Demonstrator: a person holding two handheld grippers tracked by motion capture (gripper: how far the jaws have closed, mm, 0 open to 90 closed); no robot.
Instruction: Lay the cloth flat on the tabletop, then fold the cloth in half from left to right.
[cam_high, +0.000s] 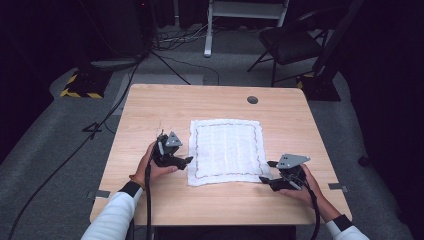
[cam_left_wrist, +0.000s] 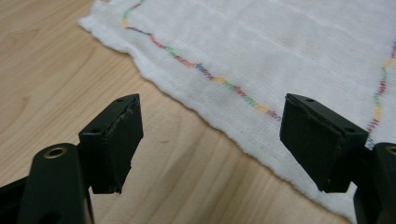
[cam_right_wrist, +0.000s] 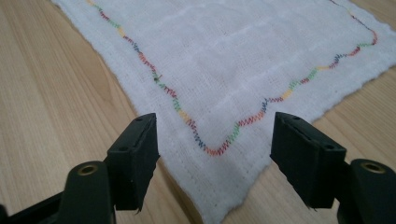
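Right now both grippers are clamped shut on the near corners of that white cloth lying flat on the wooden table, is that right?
Not quite. The white cloth lies flat on the wooden table, but the left gripper and right gripper stand open. Each gripper view shows its pads apart, pinching nothing.

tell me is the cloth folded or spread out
Spread out: the white cloth lies flat in one layer on the table, its stitched border visible all round.
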